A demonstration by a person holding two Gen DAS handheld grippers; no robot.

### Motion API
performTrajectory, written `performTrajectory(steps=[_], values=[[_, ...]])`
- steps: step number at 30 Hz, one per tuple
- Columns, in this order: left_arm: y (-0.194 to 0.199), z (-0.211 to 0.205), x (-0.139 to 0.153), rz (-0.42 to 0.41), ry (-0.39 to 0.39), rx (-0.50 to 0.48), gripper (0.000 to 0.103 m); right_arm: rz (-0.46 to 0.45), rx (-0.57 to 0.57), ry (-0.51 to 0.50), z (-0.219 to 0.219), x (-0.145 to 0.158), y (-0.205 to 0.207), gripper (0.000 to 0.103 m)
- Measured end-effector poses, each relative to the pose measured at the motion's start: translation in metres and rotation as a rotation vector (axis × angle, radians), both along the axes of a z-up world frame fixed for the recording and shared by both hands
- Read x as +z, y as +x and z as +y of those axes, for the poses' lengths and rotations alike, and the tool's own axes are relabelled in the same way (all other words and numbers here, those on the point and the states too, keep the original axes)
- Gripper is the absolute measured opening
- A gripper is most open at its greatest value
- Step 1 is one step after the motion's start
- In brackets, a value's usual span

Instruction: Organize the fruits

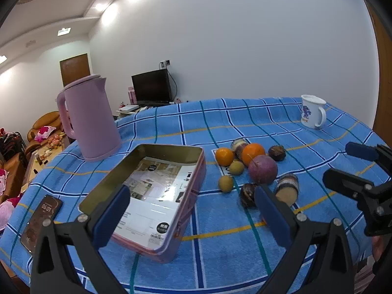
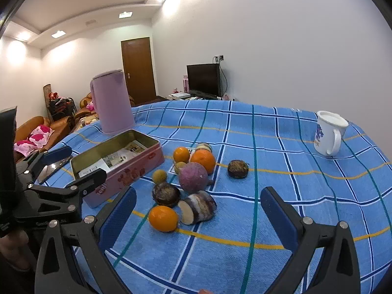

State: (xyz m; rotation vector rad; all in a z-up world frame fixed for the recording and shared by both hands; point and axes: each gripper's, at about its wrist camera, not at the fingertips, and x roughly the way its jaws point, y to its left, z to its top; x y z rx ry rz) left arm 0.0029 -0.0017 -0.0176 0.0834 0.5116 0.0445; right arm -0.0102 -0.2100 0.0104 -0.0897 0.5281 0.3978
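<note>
An open pink tin (image 1: 171, 148) with printed paper inside lies on the blue checked cloth, just ahead of my left gripper (image 1: 193, 210), which is open and holds nothing. Right of the tin lies a loose cluster: two oranges (image 1: 224, 156), a round purple fruit (image 1: 263, 169), small yellow-green fruits (image 1: 225, 183), dark passion fruits (image 1: 276, 153) and a cut purple-skinned piece (image 1: 287, 187). My right gripper (image 2: 198, 218) hovers open and empty over the cloth. A third orange (image 2: 163, 218) and the cut piece (image 2: 198, 207) lie just left of its centre. The tin (image 2: 137, 169) sits farther left.
A tall pink kettle (image 1: 90, 120) stands behind the tin. A white printed mug (image 1: 313, 111) is at the far right of the table. A phone (image 1: 40, 220) lies left of the tin near the table edge. Beyond are sofas, a door and a monitor.
</note>
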Motion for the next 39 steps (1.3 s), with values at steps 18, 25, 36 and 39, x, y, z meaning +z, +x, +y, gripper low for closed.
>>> performTrajectory(steps=[18, 25, 36, 39], values=[[0.016, -0.027, -0.033, 0.067, -0.010, -0.060, 0.103, 0.085, -0.038, -0.016, -0.021, -0.034, 0.034, 0.101], [0.017, -0.025, -0.037, 0.081, -0.027, -0.066, 0.103, 0.170, 0.073, -0.079, 0.006, -0.047, 0.050, 0.072], [0.017, -0.027, -0.039, 0.093, -0.036, -0.087, 0.103, 0.303, 0.154, -0.010, 0.009, -0.066, 0.076, 0.053], [0.019, -0.030, -0.039, 0.103, -0.050, -0.098, 0.103, 0.297, 0.169, 0.000, 0.008, -0.066, 0.073, 0.050]])
